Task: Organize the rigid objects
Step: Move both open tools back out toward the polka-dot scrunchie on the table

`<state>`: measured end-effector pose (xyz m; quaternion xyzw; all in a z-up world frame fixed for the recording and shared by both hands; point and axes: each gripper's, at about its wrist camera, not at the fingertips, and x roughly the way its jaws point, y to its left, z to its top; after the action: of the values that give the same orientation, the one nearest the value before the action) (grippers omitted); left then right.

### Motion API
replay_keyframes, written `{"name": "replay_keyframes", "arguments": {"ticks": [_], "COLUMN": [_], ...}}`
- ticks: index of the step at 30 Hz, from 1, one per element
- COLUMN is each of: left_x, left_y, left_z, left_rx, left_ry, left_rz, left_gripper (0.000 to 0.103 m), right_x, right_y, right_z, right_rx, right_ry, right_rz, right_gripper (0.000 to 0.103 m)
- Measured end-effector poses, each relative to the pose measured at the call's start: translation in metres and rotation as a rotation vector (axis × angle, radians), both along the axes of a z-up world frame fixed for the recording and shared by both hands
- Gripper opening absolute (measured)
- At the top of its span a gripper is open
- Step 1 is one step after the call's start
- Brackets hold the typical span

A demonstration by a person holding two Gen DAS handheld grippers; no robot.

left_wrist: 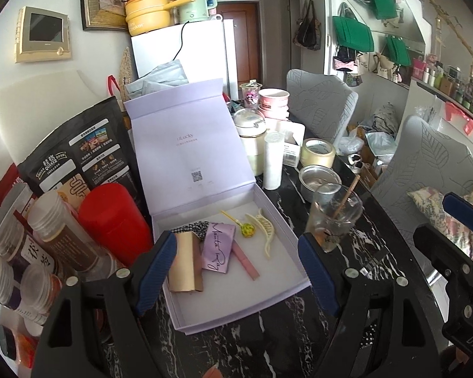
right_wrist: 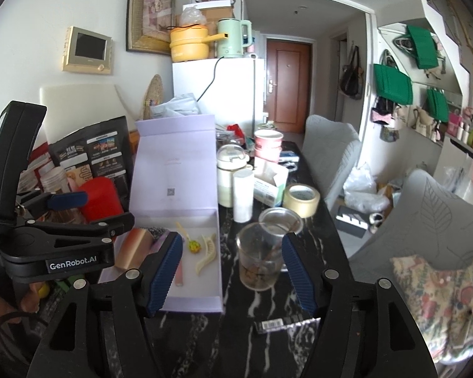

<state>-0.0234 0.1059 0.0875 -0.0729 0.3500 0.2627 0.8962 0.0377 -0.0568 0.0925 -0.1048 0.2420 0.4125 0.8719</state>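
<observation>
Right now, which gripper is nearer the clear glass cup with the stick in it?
Right. The right gripper is open with the glass cup between its fingers, ahead of them. The left gripper is open over the lavender box, with the cup off to its right.

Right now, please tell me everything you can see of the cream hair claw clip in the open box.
The cream hair claw clip looks like glossy plastic, long and curved, with a row of teeth. It lies flat on the white floor of the open lilac box, near the right wall, beside a yellow-green hair tie. Whether the two touch is unclear. Neither gripper holds it.
</observation>
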Motion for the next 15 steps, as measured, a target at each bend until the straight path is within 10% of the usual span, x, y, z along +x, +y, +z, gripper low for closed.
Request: {"name": "replay_keyframes", "arguments": {"ticks": [15], "left_x": [-0.001], "left_y": [-0.065], "left_z": [-0.035], "left_rx": [-0.052], "left_ry": [0.063], "left_rz": [-0.094], "left_gripper": [0.079], "right_x": [-0.008], "right_y": [-0.070], "right_z": [-0.020], "right_rx": [-0.006], "right_ry": [0.018], "right_rz": [-0.118], "right_gripper": [0.068]}}
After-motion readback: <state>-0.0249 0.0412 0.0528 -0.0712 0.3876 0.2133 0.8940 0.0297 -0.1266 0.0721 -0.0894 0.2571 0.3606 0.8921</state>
